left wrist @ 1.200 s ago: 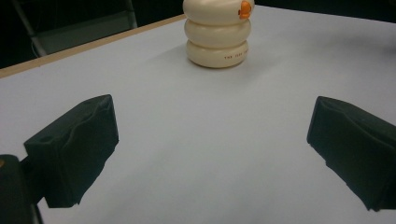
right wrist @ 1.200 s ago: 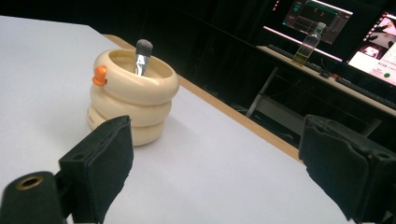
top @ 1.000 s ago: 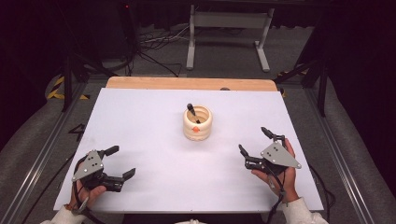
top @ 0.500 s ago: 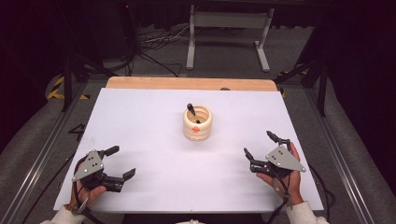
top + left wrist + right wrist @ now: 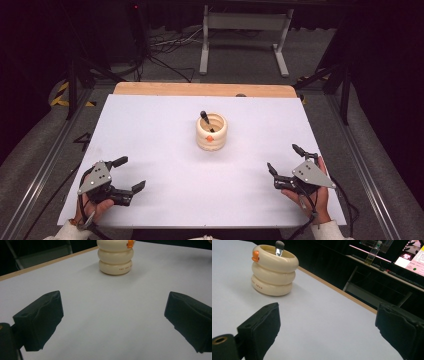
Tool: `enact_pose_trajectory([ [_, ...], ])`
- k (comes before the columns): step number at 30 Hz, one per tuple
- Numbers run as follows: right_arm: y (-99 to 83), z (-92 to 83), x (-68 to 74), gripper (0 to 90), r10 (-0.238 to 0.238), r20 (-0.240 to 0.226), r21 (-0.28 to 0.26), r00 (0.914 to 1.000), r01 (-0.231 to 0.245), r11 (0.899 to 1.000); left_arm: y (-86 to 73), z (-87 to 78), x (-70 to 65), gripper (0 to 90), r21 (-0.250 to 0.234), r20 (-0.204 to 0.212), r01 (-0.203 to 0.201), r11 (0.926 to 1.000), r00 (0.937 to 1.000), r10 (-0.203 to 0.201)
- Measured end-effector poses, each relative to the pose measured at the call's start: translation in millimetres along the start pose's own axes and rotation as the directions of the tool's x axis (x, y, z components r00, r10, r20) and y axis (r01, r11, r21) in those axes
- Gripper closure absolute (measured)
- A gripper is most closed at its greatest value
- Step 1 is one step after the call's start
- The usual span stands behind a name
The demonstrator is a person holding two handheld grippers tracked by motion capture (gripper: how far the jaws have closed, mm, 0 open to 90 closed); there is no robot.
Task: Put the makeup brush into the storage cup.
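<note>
Now both grippers sit low near the front edge of the white table (image 5: 165,130), well apart from the cream ringed holder (image 5: 211,132) that stands upright around the middle of the surface, a little toward the far edge. A dark-handled tool (image 5: 205,119) leans inside the holder, its tip poking above the rim. Since a second ago the right gripper (image 5: 283,164) has drawn back toward the front right corner and settled lower, and its jaws have just been opening; they stand wide with nothing between them. The left gripper (image 5: 125,174) has kept its place near the front left corner, jaws likewise spread and empty. Holder and tool look unmoved. With both hands withdrawn and empty, this reads as a rest or finish pose: either the tool has been dropped in and the work is done, or a fresh reach has yet to start.
</note>
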State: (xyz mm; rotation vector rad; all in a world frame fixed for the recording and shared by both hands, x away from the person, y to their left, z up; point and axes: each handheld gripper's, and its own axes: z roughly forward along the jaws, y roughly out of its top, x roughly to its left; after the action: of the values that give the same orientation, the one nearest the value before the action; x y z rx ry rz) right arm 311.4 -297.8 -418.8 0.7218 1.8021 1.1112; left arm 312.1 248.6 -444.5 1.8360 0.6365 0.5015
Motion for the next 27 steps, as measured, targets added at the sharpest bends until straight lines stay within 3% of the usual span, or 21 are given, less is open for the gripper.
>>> enact_pose_trajectory([
  [27,-29.4,-27.0,-7.4,6.0,0.041,0.024,0.059,0.9989,-0.043,0.997,0.1,3.3,-1.4,2.9,0.006,0.012,0.001,1.0000,0.9999,-0.001],
])
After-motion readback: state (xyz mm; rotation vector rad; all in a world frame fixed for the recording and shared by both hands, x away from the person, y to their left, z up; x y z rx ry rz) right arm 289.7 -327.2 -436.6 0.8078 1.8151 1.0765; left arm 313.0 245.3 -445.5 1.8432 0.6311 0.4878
